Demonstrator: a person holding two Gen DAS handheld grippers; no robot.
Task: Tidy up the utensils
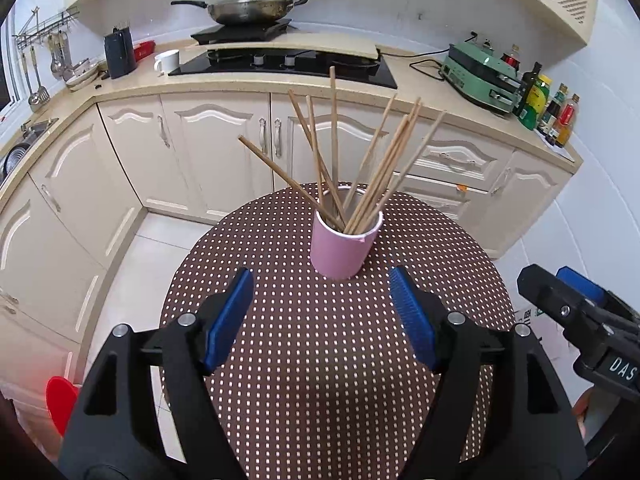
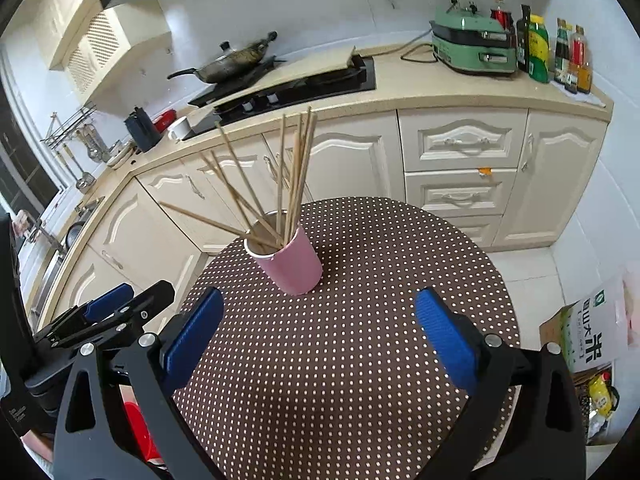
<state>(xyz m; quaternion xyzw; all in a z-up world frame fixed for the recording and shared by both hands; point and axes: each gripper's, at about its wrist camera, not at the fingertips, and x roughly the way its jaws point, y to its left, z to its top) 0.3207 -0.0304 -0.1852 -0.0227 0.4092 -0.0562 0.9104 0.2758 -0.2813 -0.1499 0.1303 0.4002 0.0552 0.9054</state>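
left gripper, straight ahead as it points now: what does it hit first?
Most likely the pink cup, which stands almost centred between the open left gripper fingers, ahead on the dotted tablecloth. The chopsticks fan out above it. Height is uncertain.

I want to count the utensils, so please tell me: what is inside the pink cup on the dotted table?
The pink cylindrical cup holds a loose bunch of wooden chopsticks, leaning outward. Their lower ends and the cup's bottom are hidden by its wall.

A home kitchen: wok (image 1: 250, 10) on the hob (image 1: 280, 62), cream cabinets (image 1: 216, 152) under a worktop (image 1: 420, 92), oil bottles (image 2: 552, 54), a sink (image 1: 24, 140) at left.
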